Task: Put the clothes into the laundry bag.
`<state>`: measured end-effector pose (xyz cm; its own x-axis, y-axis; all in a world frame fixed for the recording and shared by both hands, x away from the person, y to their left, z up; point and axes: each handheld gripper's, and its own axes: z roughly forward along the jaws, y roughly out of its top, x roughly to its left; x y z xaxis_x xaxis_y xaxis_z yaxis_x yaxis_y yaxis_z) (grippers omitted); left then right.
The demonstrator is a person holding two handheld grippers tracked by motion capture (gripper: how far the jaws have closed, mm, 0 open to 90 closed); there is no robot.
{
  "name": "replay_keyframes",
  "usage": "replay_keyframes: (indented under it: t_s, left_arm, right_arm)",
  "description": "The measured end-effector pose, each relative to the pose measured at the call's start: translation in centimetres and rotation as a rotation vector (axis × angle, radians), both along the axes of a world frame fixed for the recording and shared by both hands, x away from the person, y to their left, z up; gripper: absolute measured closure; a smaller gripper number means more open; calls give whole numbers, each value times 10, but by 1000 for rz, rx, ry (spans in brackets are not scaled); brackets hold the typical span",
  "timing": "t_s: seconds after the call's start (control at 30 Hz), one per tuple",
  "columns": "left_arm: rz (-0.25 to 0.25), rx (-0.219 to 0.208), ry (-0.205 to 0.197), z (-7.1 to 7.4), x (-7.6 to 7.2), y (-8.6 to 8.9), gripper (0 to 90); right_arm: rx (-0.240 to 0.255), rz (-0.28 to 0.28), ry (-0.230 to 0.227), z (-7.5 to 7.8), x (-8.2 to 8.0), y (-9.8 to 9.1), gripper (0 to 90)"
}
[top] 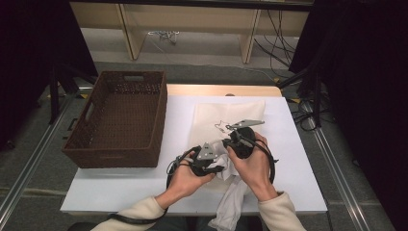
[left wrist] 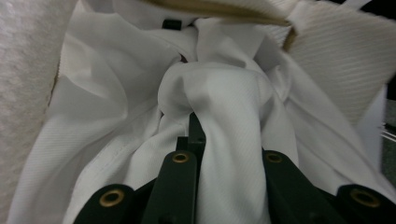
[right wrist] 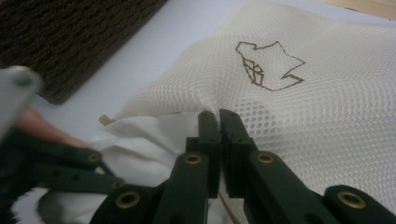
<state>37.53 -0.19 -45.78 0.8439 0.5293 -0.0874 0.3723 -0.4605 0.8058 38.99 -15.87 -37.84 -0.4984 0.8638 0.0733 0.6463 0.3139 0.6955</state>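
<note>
Right gripper (right wrist: 219,114) pinches shut on the rim of the cream mesh laundry bag (right wrist: 327,107), holding its mouth up off the white worktop (top: 120,185). Left gripper (left wrist: 224,144) clamps a bunched fold of the white cotton garment (left wrist: 224,93) at that mouth, apparently to feed it in.

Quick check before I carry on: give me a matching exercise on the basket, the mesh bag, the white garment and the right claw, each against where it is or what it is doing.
Things:
1. wicker basket
2. mesh bag
3. white garment
4. right claw

States:
A. shut on the mesh bag's edge
B. bunched between the left claw's jaws
C. brown, at the table's left side
D. cream, with a brown outline drawing

Pairs: 1-C, 2-D, 3-B, 4-A
</note>
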Motion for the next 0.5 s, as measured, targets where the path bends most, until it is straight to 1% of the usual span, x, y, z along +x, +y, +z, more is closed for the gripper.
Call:
replay_keyframes:
  t_s: [0.03,0.07,0.13,0.17,0.2,0.23,0.27,0.3,0.33,0.37,0.4,0.43,0.47,0.5]
  left_arm:
    - [19,-9,7,-3,2,-2,808]
    - [16,-6,13,-7,5,-2,798]
    - [19,-9,13,-8,4,-2,765]
    - [10,9,9,-8,3,0,765]
    - [-5,9,9,-7,0,3,687]
    - [-21,22,10,-6,-2,5,640]
    - [-21,22,10,-6,-2,5,574]
    - [-33,17,5,-5,-4,8,507]
    - [-51,32,0,-4,-5,11,507]
    - [-43,14,-12,-4,-9,12,471]
    - [-61,28,-23,-1,-15,18,382]
    - [-61,28,-23,-1,-15,18,365]
    - [-66,27,-24,0,-17,21,365]
    - [-69,21,-34,3,-21,24,352]
  right_arm:
    - [5,3,9,0,0,1,892]
    - [-3,19,6,-1,1,-1,892]
    - [-5,34,-2,-2,3,-2,892]
    - [-5,34,-2,-2,3,-2,892]
    - [3,5,9,-1,2,-3,892]
    - [2,3,4,-1,3,-4,892]
    - [2,3,4,-1,3,-4,892]
    - [-2,22,5,-1,3,-6,892]
    - [-2,22,5,-1,3,-6,892]
    - [2,16,1,0,3,-6,892]
    - [0,16,1,0,4,-7,892]
    - [0,16,1,0,4,-7,892]
    - [5,2,3,0,4,-6,892]
    - [6,1,11,1,3,-7,891]
